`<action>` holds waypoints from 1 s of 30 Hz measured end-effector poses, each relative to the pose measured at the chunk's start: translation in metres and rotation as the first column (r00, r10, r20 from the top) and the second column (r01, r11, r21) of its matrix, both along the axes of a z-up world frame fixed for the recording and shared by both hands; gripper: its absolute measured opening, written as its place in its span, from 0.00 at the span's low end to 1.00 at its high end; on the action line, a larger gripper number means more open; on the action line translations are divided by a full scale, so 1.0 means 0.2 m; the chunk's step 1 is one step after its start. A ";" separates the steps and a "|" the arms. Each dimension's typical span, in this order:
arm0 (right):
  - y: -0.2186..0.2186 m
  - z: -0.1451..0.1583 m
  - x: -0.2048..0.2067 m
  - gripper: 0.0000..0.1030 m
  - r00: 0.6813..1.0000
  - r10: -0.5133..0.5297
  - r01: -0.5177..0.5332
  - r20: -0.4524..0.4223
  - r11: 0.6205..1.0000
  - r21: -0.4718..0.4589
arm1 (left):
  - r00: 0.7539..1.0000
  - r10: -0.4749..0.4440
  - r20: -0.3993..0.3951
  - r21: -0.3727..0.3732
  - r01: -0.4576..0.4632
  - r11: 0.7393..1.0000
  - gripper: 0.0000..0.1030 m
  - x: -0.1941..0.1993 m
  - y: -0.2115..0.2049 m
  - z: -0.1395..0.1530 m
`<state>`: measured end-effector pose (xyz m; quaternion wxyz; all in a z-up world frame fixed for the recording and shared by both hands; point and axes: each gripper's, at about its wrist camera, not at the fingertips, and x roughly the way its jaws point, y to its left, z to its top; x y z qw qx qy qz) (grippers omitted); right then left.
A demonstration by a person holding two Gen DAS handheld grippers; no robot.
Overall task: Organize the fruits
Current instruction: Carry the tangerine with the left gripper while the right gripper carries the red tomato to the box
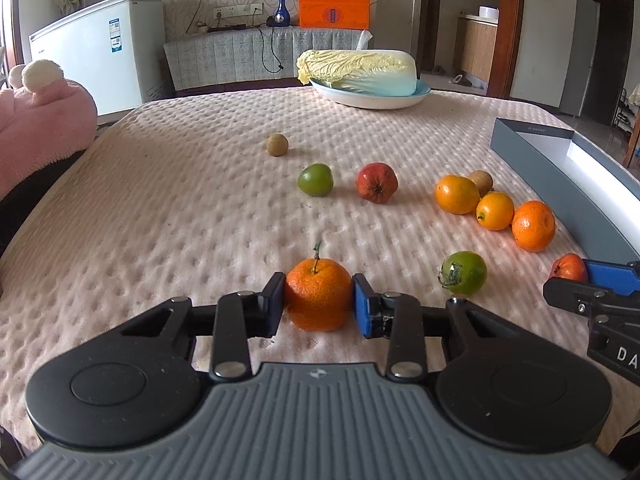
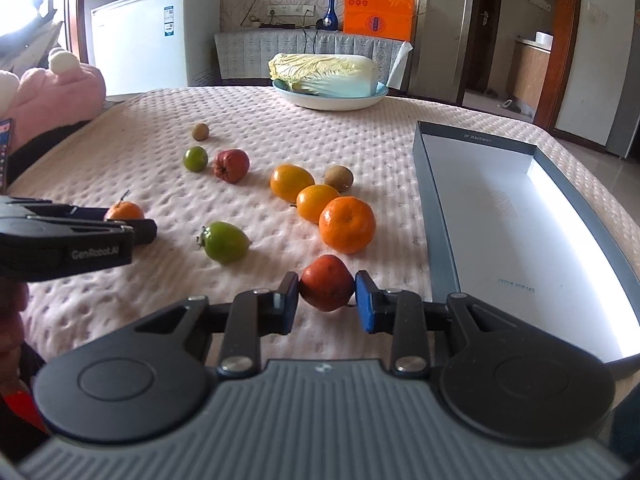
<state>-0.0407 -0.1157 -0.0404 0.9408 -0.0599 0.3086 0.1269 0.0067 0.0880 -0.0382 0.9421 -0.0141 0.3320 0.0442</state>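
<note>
My left gripper [image 1: 319, 300] is shut on a stemmed mandarin [image 1: 319, 298] that rests on the pink table cover; it also shows in the right wrist view [image 2: 124, 211]. My right gripper [image 2: 327, 294] is shut on a small red fruit [image 2: 327, 283], also seen at the right edge of the left wrist view [image 1: 568, 267]. Loose fruit lies ahead: a green tomato [image 2: 224, 242], a mandarin [image 2: 347, 225], two yellow-orange fruits [image 2: 291, 182] [image 2: 317, 203], a kiwi [image 2: 339, 178], a red fruit [image 2: 231, 165], a green fruit [image 2: 195, 159] and a small brown fruit [image 2: 200, 131].
An open grey box with a white inside [image 2: 500, 216] lies at the right of the table. A white bowl [image 2: 332, 101] holding a napa cabbage [image 2: 324, 70] stands at the far edge. A pink plush toy [image 2: 60, 88] sits at the left.
</note>
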 end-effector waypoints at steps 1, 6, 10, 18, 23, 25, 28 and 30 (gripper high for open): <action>0.00 0.01 0.00 0.33 1.000 0.005 -0.005 -0.001 1.000 0.008 | 1.000 0.001 -0.003 0.001 -0.001 1.000 0.39 0.00 0.00 0.00; -0.02 0.04 -0.01 0.33 0.999 0.051 -0.050 -0.015 0.997 0.057 | 1.000 0.000 -0.005 -0.003 0.000 1.000 0.39 0.00 -0.03 0.05; -0.03 0.10 0.00 0.33 0.991 0.129 -0.128 -0.021 0.989 0.069 | 1.000 -0.006 0.002 0.006 0.006 1.000 0.39 0.00 -0.07 0.08; -0.07 0.19 0.03 0.33 0.984 0.170 -0.172 0.052 0.984 0.045 | 1.000 0.013 0.018 -0.011 -0.013 1.000 0.39 0.03 -0.13 0.14; -0.14 0.19 0.03 0.33 0.992 0.125 -0.125 0.014 0.981 0.147 | 0.999 0.013 0.032 -0.005 -0.013 1.000 0.39 0.05 -0.18 0.18; -0.14 0.19 0.02 0.33 0.991 0.129 -0.131 0.027 0.982 0.137 | 0.999 0.013 0.040 -0.007 -0.013 1.000 0.39 0.07 -0.19 0.19; -0.15 0.19 0.02 0.33 0.991 0.135 -0.136 0.018 0.979 0.150 | 0.999 0.015 0.033 -0.003 -0.015 1.000 0.39 0.09 -0.21 0.20; -0.16 0.20 0.01 0.33 0.989 0.143 -0.145 0.028 0.978 0.149 | 0.999 0.013 0.038 -0.003 -0.013 1.000 0.39 0.10 -0.22 0.20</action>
